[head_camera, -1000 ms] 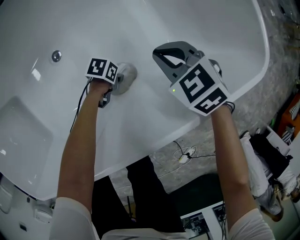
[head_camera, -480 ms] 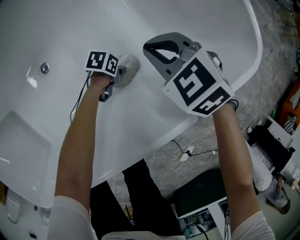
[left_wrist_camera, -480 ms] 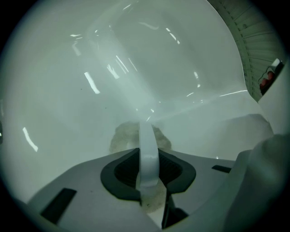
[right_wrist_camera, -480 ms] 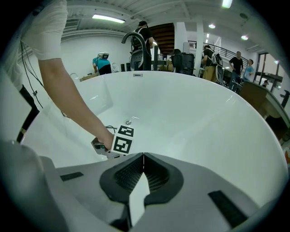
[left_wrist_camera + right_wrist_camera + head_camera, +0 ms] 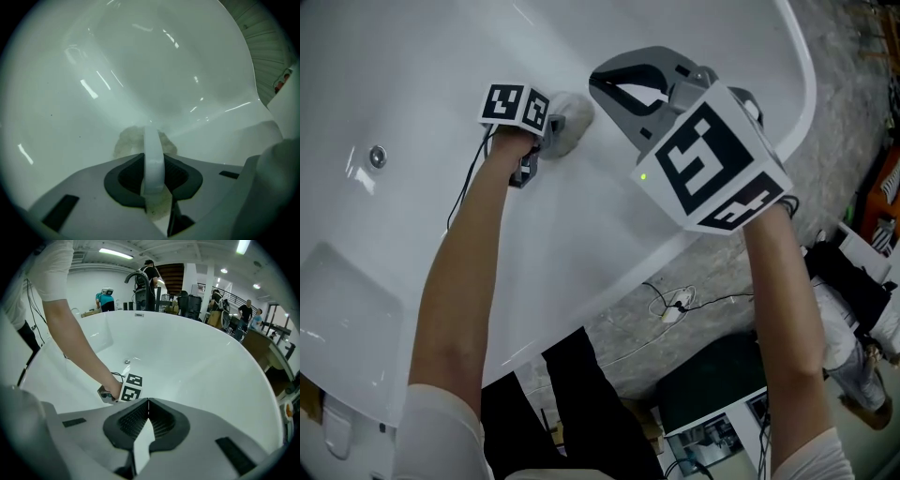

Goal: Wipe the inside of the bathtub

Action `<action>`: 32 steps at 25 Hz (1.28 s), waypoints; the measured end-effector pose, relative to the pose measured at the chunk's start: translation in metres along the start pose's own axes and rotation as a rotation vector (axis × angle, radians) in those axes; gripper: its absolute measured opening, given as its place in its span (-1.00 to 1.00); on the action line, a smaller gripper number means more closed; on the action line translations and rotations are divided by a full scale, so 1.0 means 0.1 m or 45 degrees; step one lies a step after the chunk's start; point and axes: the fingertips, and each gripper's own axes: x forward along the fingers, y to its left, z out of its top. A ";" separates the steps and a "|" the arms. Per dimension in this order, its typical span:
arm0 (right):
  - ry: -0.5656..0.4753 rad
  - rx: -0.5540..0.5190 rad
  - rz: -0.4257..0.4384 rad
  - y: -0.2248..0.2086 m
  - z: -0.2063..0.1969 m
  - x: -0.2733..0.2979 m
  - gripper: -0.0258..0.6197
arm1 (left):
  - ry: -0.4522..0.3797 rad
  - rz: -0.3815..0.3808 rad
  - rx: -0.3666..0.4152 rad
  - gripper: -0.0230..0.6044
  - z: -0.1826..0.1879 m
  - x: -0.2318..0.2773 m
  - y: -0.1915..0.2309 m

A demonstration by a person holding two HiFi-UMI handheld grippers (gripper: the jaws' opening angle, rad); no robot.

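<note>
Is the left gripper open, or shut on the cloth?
Shut on the cloth: the jaws of the left gripper pinch it, and it touches the bathtub.

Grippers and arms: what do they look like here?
The left gripper and right gripper have light grey moulded bodies with dark ribbed pads. Each carries a white marker cube with black squares, left cube and right cube; a small green light sits beside the right one. A thin black cable runs along the left forearm. Short white sleeves.
</note>
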 end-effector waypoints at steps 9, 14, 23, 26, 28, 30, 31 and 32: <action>0.016 0.030 -0.085 -0.16 -0.10 -0.24 -0.86 | -0.096 -0.066 0.059 -0.61 0.32 0.11 -0.31; -0.005 0.060 -0.111 -0.18 -0.07 -0.28 -0.86 | -0.135 -0.152 0.067 -0.61 0.35 0.02 -0.46; -0.015 0.094 -0.118 -0.14 -0.03 -0.30 -0.86 | -0.230 -0.214 0.111 -0.61 0.43 -0.26 -0.70; -0.035 0.124 -0.138 -0.10 0.02 -0.39 -0.86 | -0.235 -0.203 0.147 -0.61 0.37 -0.43 -0.77; -0.061 0.160 -0.155 -0.05 0.06 -0.44 -0.86 | -0.244 -0.186 0.161 -0.61 0.29 -0.57 -0.77; -0.089 0.205 -0.168 0.05 0.11 -0.45 -0.86 | -0.272 -0.174 0.151 -0.61 0.20 -0.74 -0.73; -0.103 0.230 -0.175 0.09 0.14 -0.45 -0.86 | -0.290 -0.165 0.143 -0.61 0.15 -0.83 -0.70; -0.119 0.257 -0.182 0.13 0.17 -0.46 -0.86 | -0.309 -0.152 0.140 -0.61 0.12 -0.93 -0.68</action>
